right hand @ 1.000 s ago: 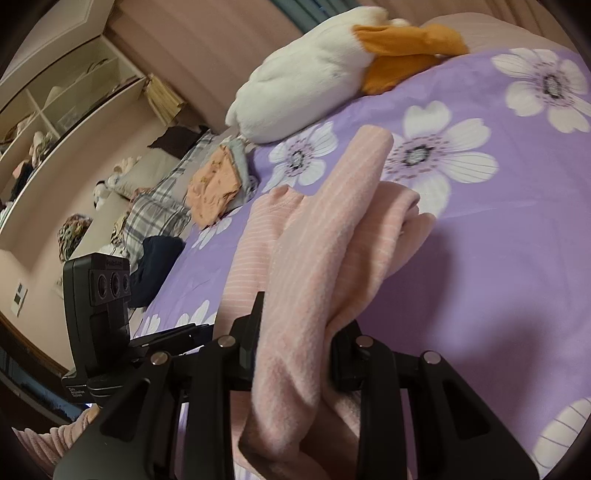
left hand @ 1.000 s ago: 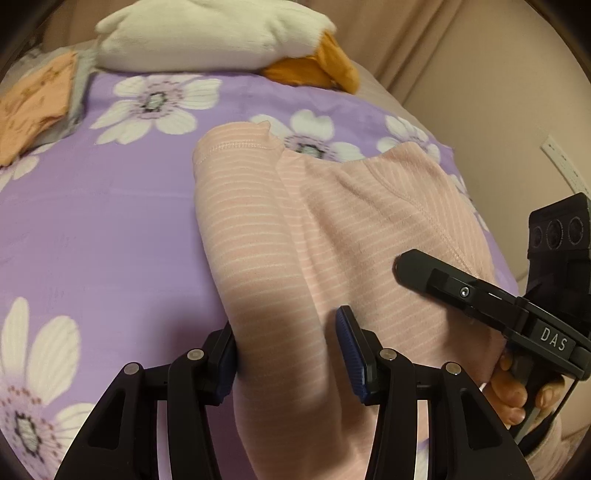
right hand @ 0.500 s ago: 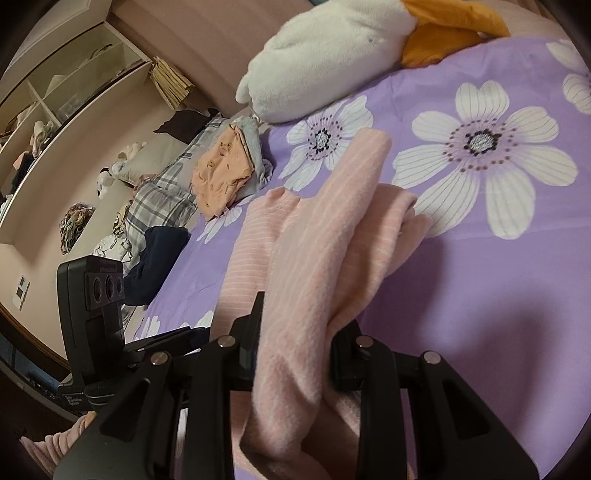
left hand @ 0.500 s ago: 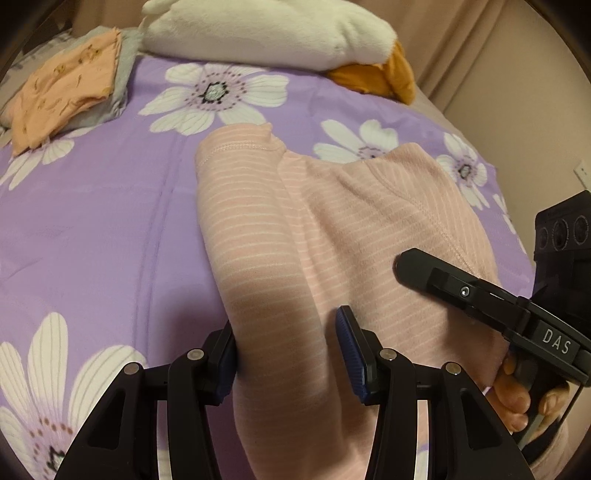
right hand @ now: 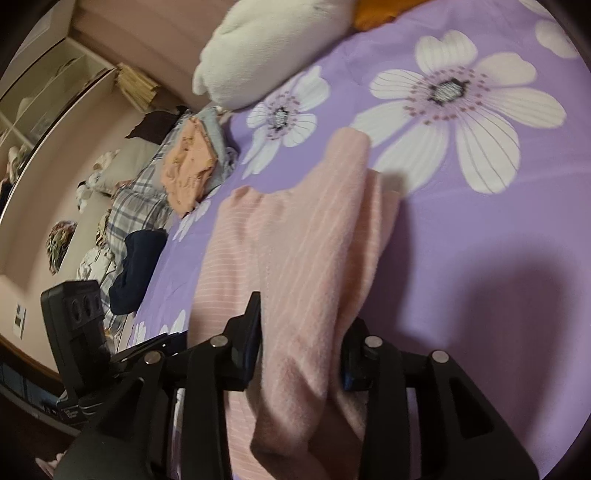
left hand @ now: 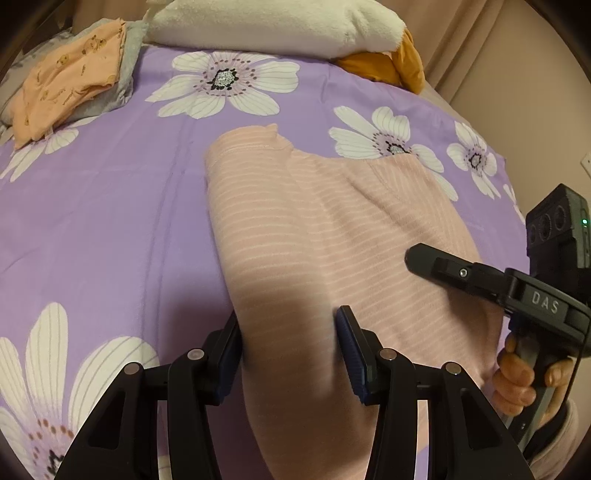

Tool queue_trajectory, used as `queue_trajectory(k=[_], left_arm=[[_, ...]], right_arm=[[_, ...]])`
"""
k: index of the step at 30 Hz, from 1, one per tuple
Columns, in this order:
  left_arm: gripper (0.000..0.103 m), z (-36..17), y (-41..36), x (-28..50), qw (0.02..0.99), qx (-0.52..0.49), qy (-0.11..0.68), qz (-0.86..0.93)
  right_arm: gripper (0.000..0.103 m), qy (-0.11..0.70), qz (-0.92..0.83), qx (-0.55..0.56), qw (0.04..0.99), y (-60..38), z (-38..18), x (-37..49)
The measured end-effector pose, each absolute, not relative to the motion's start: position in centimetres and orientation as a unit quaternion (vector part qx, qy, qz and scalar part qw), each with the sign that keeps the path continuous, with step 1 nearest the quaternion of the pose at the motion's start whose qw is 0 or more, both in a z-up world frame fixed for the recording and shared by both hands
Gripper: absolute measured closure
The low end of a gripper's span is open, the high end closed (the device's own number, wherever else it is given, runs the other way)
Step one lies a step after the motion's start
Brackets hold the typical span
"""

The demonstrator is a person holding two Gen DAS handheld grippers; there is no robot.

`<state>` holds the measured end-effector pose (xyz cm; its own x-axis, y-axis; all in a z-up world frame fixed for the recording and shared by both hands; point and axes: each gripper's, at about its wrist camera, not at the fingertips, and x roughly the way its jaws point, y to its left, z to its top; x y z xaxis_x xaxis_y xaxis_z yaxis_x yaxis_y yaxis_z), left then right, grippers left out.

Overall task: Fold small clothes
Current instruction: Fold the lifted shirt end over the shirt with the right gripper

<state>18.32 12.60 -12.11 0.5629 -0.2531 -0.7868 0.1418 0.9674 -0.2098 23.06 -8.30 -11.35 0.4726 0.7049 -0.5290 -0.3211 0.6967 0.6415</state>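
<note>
A pink striped garment [left hand: 314, 236] hangs from both grippers over a purple flowered bedspread [left hand: 110, 206], its far end trailing on the bed. My left gripper [left hand: 290, 332] is shut on the near left part of the cloth. My right gripper [right hand: 301, 332] is shut on a bunched fold of the same garment [right hand: 295, 251]. The right gripper also shows at the right of the left wrist view [left hand: 424, 258], and the left gripper shows at the lower left of the right wrist view [right hand: 155, 343].
A folded orange garment on grey cloth [left hand: 70, 85] lies at the far left of the bed. A white and orange plush toy [left hand: 280, 26] lies along the far edge. Plaid and dark clothes [right hand: 136, 221] are piled left of the bed, by shelves.
Both grippers have moved forward and lower over the bed with the garment in them. More of the bedspread and the orange garment has come into view.
</note>
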Motion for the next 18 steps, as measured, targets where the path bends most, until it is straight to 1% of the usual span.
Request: queue_trajectory(k=[3,5,7,18], left_arm=[[0.055,-12.2,12.6,18.2,0.883,-0.057,0.452,-0.112],[0.055,-12.2,12.7,17.9,0.884,-0.055,0.451,-0.112],[0.055,-12.2,12.9,17.5,0.885,-0.055,0.449,-0.111],[0.055,-12.0,12.8,14.9,0.889,-0.043,0.445,-0.101]], right_arm=[[0.06,0.418,0.293,0.244,0.824,-9.0,-11.9,23.1],[0.052,0.426,0.282,0.247,0.824,-9.4,-12.2,23.2],[0.053,0.428,0.276,0.251,0.823,-9.8,-12.4,23.3],[0.051,0.418,0.243,0.243,0.841,-11.7,-11.7,21.6]])
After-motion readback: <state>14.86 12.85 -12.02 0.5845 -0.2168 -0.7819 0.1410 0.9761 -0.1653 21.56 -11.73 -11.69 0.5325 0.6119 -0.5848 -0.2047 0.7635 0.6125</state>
